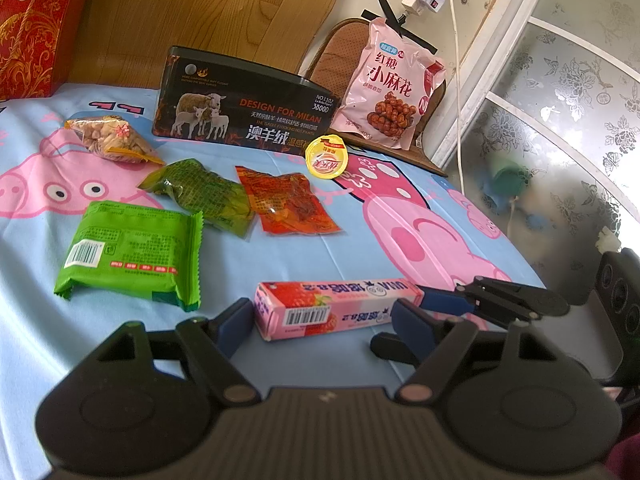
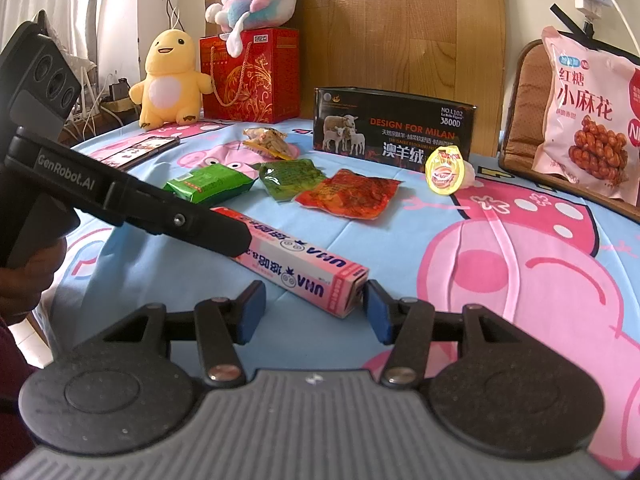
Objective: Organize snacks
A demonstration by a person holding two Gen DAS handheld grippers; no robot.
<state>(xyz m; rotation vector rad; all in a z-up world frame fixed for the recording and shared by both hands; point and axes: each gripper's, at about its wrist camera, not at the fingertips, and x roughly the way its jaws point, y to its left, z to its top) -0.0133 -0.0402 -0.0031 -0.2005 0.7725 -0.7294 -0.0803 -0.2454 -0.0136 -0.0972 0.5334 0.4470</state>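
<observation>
While pink candy box (image 1: 336, 310) lies flat on cartoon-print cloth (image 1: 280, 264), left gripper (image 1: 324, 320) jaws stand moderately open, straddling box, pads clear of it. Right gripper (image 2: 314, 310) jaws likewise part-open; right pad (image 2: 378, 312) just beside box end, contact uncertain. Box long axis runs across left view, diagonal in right view.

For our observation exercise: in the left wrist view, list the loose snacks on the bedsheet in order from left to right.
Peanut packet → green wrapped biscuit pack → green vacuum pouch → red vacuum pouch → yellow-lidded jelly cup → pink strawberry candy box.
</observation>
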